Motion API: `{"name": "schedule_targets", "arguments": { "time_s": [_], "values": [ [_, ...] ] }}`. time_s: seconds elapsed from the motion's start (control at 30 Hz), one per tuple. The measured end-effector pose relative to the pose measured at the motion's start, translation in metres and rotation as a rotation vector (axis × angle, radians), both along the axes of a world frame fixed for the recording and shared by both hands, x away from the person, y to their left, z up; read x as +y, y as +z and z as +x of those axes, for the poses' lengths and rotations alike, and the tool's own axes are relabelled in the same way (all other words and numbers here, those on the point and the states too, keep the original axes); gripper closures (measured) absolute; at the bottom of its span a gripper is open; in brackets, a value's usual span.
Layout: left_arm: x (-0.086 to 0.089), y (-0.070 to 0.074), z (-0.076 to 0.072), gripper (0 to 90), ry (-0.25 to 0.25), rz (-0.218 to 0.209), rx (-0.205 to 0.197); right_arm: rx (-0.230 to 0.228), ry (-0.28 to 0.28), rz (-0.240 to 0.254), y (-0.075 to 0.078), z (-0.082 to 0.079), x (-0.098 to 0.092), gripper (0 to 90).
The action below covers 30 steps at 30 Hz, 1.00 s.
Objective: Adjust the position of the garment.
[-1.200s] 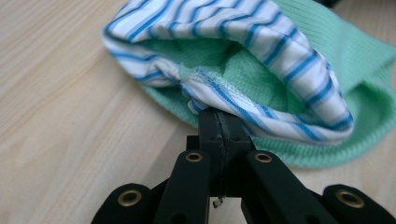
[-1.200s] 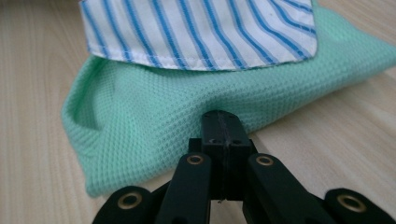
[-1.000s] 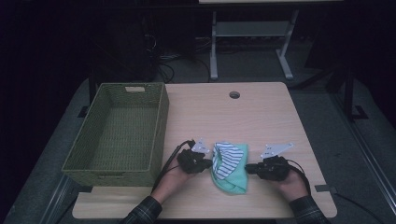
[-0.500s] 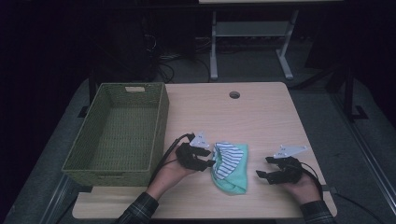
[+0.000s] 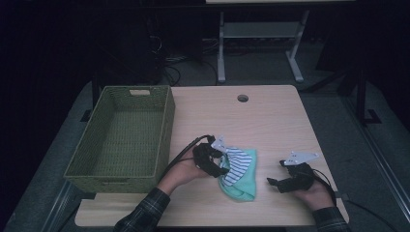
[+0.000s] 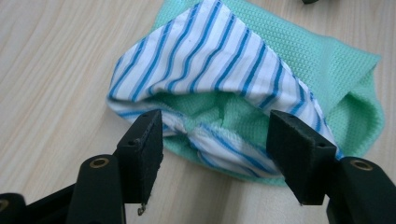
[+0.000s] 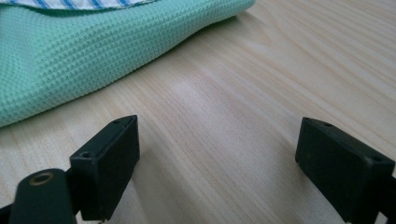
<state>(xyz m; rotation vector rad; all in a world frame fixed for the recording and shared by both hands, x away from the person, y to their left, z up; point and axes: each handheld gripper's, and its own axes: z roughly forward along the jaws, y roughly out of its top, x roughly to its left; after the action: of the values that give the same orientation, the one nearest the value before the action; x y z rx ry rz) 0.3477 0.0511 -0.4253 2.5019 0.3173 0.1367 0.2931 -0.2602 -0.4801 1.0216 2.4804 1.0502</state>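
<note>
Green waffle-weave cloth (image 5: 240,186) with a blue-and-white striped cloth (image 5: 238,161) folded over it lies on the pale wooden surface (image 5: 270,123) toward your near edge in the high view, well apart from the woven basket (image 5: 124,135) at the left. Your left hand-held gripper (image 5: 218,166) sits at the bundle's left edge, while your right hand-held gripper (image 5: 274,182) rests off to the right, near the cloth but not touching it. In the left gripper view, your left hand-held gripper (image 6: 215,140) is released, its jaws having just been opening; the bundled fold of striped cloth (image 6: 205,70) lies between them, unpressed. In the right gripper view, your right hand-held gripper (image 7: 217,154) is released too, jaws having just been opening over bare surface (image 7: 261,84), with the green cloth (image 7: 84,51) beyond them at upper left.
</note>
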Motion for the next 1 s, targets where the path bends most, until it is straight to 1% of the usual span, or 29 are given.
{"name": "schedule_targets", "arguments": {
  "time_s": [0.1,0.17,0.2,0.27,0.3,0.33,0.37,0.47,0.57,0.63,0.77,0.87,1.0],
  "values": [
    [-0.004,-0.002,0.002,33.5,-0.014,0.023,0.017,-0.010,0.006,0.008,-0.001,0.000,-0.001,13.0],
    [-0.005,-0.003,0.003,32.0,-0.024,0.046,0.032,-0.018,0.004,0.012,-0.002,0.000,-0.002,13.1],
    [-0.006,-0.004,0.002,31.3,-0.023,0.045,0.037,-0.017,0.003,0.012,-0.002,-0.001,-0.002,13.1],
    [-0.008,-0.007,-0.001,29.2,-0.039,0.070,0.050,-0.017,0.003,0.012,-0.002,-0.001,-0.002,13.1],
    [-0.008,-0.008,-0.003,28.4,-0.053,0.089,0.047,-0.017,0.003,0.012,-0.002,-0.001,-0.002,13.1],
    [-0.009,-0.009,-0.004,27.6,-0.053,0.092,0.046,-0.017,0.001,0.012,-0.002,-0.001,-0.002,13.2],
    [-0.009,-0.010,-0.005,27.0,-0.064,0.104,0.039,-0.017,0.001,0.012,-0.002,-0.001,-0.002,13.2],
    [-0.011,-0.012,-0.009,26.7,-0.071,0.104,0.038,-0.017,0.001,0.012,-0.002,-0.001,-0.002,13.2],
    [-0.013,-0.014,-0.011,26.4,-0.092,0.141,0.035,-0.017,0.000,0.012,-0.002,0.000,-0.002,13.3],
    [-0.014,-0.017,-0.012,25.7,-0.098,0.147,0.038,-0.017,0.000,0.012,-0.002,0.000,-0.002,13.4],
    [-0.015,-0.020,-0.013,23.9,-0.083,0.143,0.043,-0.016,-0.003,0.013,-0.002,-0.001,-0.002,13.5],
    [-0.016,-0.023,-0.014,23.8,-0.082,0.152,0.058,-0.015,-0.003,0.013,-0.002,-0.001,-0.002,13.6],
    [-0.015,-0.025,-0.013,23.4,-0.063,0.141,0.079,-0.016,-0.003,0.013,-0.002,-0.001,-0.002,13.6]
  ]
}}
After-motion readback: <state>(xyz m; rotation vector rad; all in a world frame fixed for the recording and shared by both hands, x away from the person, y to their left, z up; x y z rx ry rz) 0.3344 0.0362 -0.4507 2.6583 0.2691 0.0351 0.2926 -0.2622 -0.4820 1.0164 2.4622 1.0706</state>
